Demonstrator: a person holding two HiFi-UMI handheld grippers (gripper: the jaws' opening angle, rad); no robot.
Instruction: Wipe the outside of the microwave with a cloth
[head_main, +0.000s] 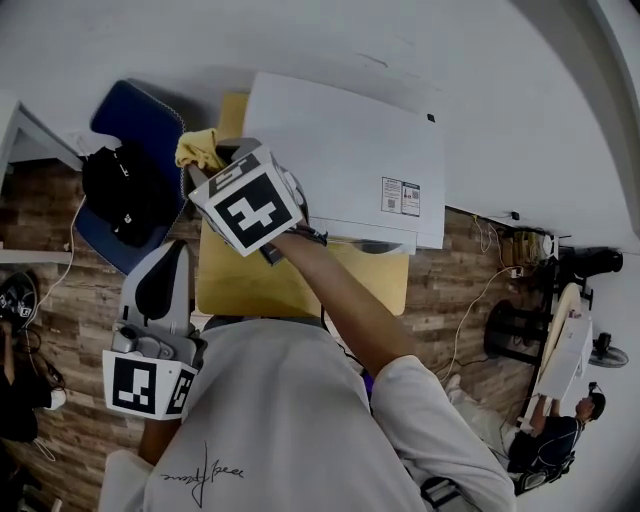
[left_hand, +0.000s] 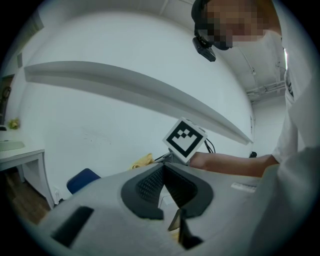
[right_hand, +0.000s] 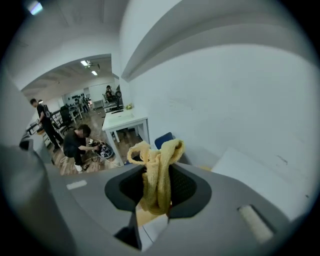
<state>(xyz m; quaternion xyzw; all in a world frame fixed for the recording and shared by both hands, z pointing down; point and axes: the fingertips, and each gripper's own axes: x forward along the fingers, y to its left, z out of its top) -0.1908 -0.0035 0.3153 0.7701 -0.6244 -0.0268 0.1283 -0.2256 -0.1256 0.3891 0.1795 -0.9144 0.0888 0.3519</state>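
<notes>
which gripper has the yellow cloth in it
The right gripper: its jaws clamp the yellow cloth. The left gripper holds nothing, its jaws together.

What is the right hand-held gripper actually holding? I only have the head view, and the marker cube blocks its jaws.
Observer: The right gripper view shows the right hand-held gripper shut on the yellow cloth, which is bunched up and sticks out beyond the jaws.
Operator: And the left one, is anything in it?
Observer: No. In the left gripper view the left hand-held gripper has its jaws together with nothing between them.
</notes>
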